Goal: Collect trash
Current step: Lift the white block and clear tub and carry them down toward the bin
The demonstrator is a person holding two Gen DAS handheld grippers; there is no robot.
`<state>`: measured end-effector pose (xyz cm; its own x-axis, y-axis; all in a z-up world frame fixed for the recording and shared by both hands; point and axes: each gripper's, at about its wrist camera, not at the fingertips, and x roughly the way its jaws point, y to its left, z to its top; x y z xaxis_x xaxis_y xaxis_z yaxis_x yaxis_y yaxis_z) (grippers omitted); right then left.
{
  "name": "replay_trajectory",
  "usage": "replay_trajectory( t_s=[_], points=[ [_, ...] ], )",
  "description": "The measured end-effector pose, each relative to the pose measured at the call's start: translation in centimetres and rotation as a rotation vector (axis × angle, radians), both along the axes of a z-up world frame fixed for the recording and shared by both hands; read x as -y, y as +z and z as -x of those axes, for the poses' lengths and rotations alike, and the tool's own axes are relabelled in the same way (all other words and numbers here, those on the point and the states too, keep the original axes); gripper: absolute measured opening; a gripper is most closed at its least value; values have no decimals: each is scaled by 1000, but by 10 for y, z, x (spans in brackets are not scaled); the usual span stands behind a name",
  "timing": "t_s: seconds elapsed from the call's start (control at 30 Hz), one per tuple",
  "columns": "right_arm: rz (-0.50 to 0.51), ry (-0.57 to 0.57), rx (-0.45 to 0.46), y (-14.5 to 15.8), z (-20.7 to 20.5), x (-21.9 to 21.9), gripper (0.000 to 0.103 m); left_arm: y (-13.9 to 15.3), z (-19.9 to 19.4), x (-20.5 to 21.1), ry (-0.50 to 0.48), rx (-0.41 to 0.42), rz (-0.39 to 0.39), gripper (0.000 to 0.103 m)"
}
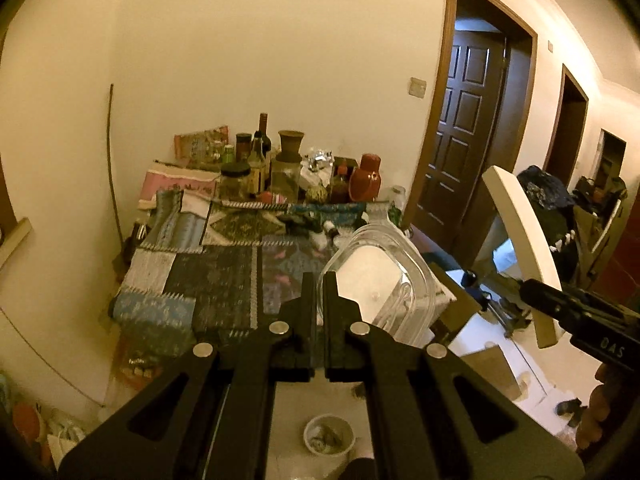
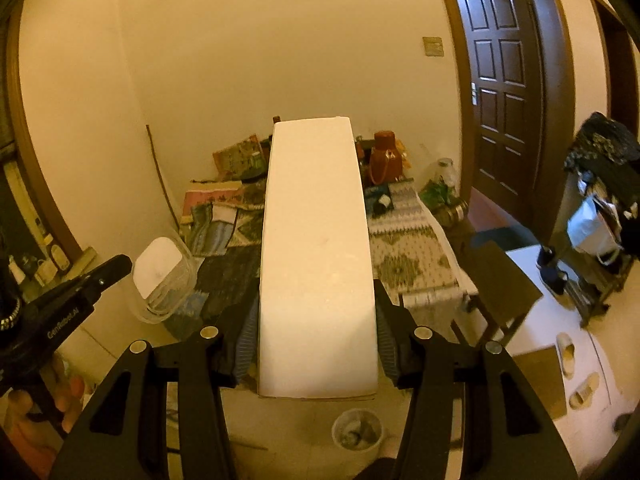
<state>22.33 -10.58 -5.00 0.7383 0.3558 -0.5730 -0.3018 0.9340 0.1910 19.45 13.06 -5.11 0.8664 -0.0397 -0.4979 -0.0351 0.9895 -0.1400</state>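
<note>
Plastic tub [image 1: 376, 276] pinched left [image 1: 319, 280], foam block [image 2: 316, 256] clamped right [image 2: 316, 344]; I'd lower both squarely over bin [image 2: 357, 429].

Desk under patchwork cloths, cluttered along the wall

The desk [image 1: 192, 280] wears patterned patchwork cloths [image 1: 224, 268]. At its far end, against the wall, stand jars and bottles [image 1: 256, 160], a brown vase [image 1: 291, 146] and a red-brown jug [image 1: 366, 178]. On the pale floor [image 2: 304, 432] below sits a small bin [image 2: 357, 429] with scraps inside.
</note>
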Motion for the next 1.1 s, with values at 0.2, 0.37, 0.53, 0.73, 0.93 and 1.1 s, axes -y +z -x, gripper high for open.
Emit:
replay_trajectory(
  t_s=[0.2,0.37,0.53,0.73,0.93,1.1],
  points=[
    [27,-10,-41,-3,12,0,48,-10,18,-7,-7,-41,20,1],
    [38,7,-106,-26,15,3,48,-27,19,-1,-3,-94,29,1],
    [47,26,-189,-64,5,14,48,-59,9,9,5,-171,25,1],
    [64,51,-331,-133,-12,30,48,-129,-20,27,36,-290,45,1],
    [126,78,-431,-211,-28,41,48,-224,-43,47,66,-412,66,1],
    [152,93,-532,-281,-30,49,48,-312,-57,55,93,-515,97,1]
  ],
)
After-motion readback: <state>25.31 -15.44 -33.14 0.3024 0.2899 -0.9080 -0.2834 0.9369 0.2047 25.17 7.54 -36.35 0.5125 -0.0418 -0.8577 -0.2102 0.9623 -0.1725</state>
